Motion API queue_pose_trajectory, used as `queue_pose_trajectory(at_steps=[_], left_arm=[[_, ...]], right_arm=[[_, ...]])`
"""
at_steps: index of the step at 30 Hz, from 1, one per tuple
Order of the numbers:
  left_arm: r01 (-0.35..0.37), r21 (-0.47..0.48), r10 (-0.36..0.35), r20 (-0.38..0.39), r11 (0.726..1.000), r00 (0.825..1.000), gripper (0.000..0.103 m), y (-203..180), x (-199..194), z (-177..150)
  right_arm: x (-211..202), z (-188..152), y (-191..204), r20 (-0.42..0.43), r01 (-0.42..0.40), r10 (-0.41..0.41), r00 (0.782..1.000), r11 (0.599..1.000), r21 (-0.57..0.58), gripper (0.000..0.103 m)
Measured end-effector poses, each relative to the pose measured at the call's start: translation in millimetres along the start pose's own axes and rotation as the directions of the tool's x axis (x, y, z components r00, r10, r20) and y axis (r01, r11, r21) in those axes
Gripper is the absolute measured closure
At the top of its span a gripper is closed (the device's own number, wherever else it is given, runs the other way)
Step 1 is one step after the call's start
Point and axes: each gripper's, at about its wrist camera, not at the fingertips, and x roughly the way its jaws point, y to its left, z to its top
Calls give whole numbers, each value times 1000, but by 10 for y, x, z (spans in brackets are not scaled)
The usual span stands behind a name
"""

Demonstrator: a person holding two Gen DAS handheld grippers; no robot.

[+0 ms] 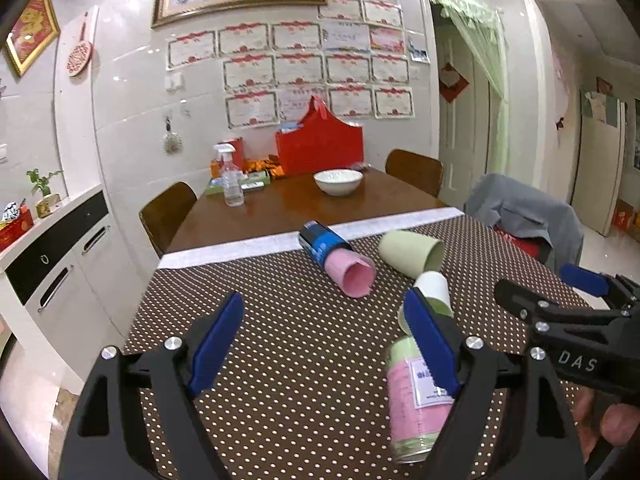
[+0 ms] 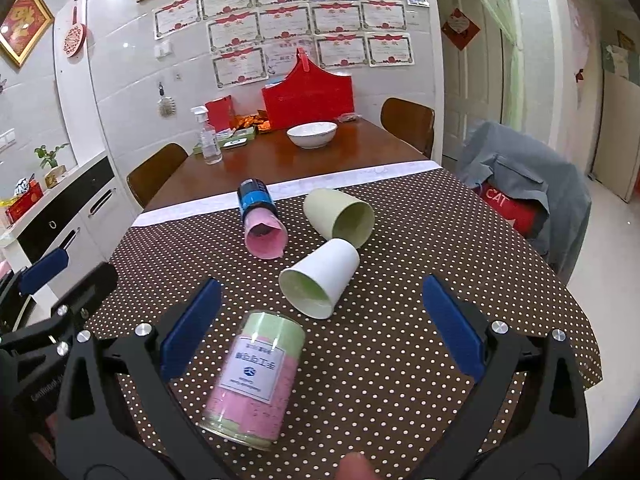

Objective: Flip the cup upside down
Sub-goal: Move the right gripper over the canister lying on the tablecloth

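Observation:
Several cups and cans lie on their sides on the polka-dot tablecloth (image 2: 380, 340). A white cup with a green inside (image 2: 320, 278) lies mid-table, mouth toward me; it also shows in the left wrist view (image 1: 434, 286). A pale green cup (image 2: 340, 216) lies behind it, also in the left wrist view (image 1: 412, 252). A pink-and-green labelled can (image 2: 256, 376) lies nearest, between my right gripper's fingers. My right gripper (image 2: 324, 328) is open and empty above it. My left gripper (image 1: 324, 340) is open and empty, to the left of the can (image 1: 412, 396).
A pink cup with a blue-black sleeve (image 2: 260, 220) lies at the cloth's far side. Behind, on the wooden table, stand a white bowl (image 2: 312, 134), a spray bottle (image 2: 208, 136) and a red box (image 2: 308, 96). A chair draped with grey cloth (image 2: 528, 184) stands at right.

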Motion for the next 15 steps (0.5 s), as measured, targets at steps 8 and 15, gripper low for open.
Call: queue_pose_trajectory(at_steps=[8, 15], left_arm=[[-34, -23, 35, 54, 999, 998, 22, 78, -106, 33], [-61, -33, 64, 96, 998, 993, 22, 134, -161, 30]], right_arm=[[-61, 17, 109, 7, -8, 8, 1000, 1000, -22, 5], [-115, 32, 177, 14, -12, 13, 1000, 999, -36, 5]])
